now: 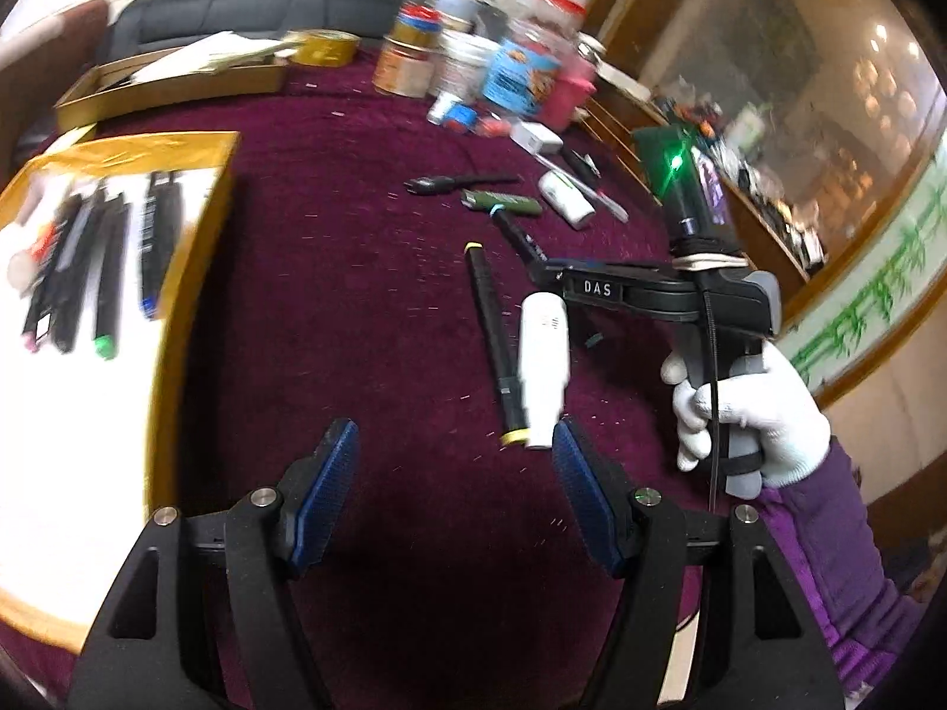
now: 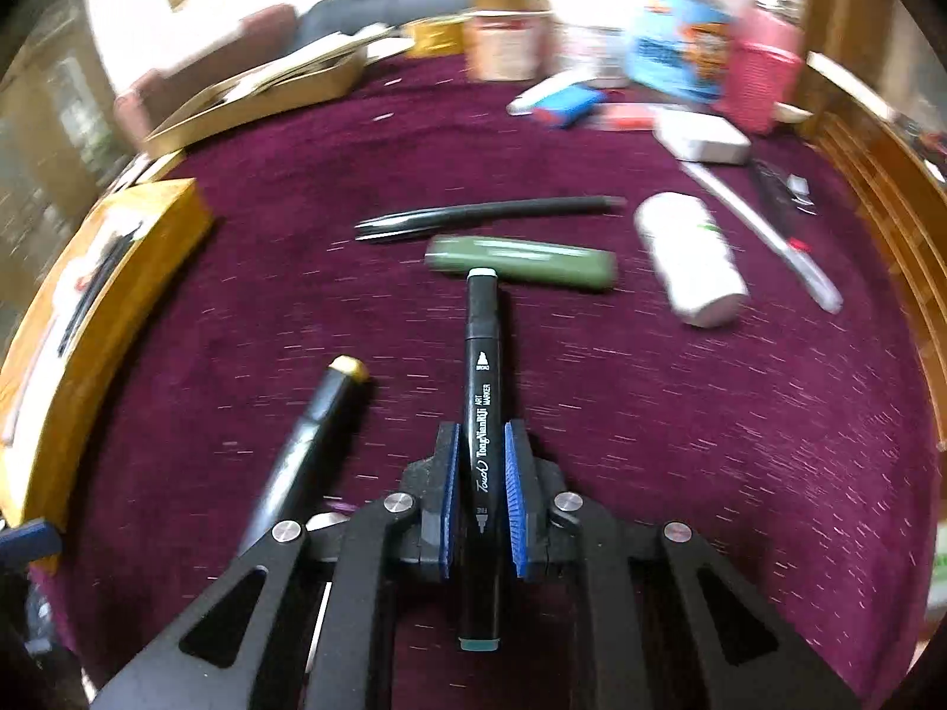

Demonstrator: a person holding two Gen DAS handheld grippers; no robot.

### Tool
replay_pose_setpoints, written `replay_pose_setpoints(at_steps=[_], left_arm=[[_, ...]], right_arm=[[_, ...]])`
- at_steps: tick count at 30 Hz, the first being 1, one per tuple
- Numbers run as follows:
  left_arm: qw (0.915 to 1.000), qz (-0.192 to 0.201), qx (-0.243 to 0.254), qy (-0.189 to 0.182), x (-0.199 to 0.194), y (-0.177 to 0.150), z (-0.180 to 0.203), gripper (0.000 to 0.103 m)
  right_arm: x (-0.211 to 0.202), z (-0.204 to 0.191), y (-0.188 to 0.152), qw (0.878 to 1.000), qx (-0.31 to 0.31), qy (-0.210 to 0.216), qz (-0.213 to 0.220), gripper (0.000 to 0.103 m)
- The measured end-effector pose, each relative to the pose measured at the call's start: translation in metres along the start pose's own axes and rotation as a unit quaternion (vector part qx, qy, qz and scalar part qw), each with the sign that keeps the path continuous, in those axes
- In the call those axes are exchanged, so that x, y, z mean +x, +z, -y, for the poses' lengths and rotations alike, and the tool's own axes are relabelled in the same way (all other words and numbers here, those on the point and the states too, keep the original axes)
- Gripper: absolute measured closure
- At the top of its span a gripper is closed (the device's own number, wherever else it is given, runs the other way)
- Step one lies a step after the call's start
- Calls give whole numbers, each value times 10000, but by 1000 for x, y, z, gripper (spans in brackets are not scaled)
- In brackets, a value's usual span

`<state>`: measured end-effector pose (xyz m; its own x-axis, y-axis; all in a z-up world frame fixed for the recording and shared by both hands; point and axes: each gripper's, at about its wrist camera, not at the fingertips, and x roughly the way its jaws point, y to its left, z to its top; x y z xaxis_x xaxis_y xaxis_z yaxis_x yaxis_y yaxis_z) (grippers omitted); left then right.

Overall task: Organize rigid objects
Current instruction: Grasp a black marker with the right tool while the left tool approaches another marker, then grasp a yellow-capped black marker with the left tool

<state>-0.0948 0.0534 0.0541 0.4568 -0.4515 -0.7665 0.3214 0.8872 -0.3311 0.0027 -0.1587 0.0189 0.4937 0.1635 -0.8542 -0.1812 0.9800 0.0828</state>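
The right gripper (image 2: 480, 476) has its blue-padded fingers (image 2: 516, 497) clenched on a black art marker with teal end caps (image 2: 485, 414), lengthwise between them just above the burgundy cloth tabletop (image 2: 710, 414): the pick-up step, it seems. Next, probably, comes carrying it to the gold-rimmed tray with a white floor (image 1: 183, 272), beside the markers already there (image 1: 106, 260). The left gripper (image 1: 453, 473) is released, holding nothing. Only the left view shows the tray's contents and a white-gloved hand (image 1: 746, 414); only the right shows the grip.
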Motion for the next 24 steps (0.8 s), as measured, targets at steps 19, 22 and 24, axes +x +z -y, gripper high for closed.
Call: replay_pose_setpoints(at_steps=[19, 22, 24], left_arm=[[9938, -340, 728, 772, 92, 40, 24, 45], [9904, -282, 922, 992, 100, 42, 33, 45], [9855, -165, 1196, 1196, 107, 40, 42, 44]], right_arm=[[-3, 49, -21, 9857, 1123, 1019, 730, 90], [-4, 50, -22, 9852, 1144, 1042, 738, 90], [-4, 50, -22, 9849, 1154, 1052, 743, 90]])
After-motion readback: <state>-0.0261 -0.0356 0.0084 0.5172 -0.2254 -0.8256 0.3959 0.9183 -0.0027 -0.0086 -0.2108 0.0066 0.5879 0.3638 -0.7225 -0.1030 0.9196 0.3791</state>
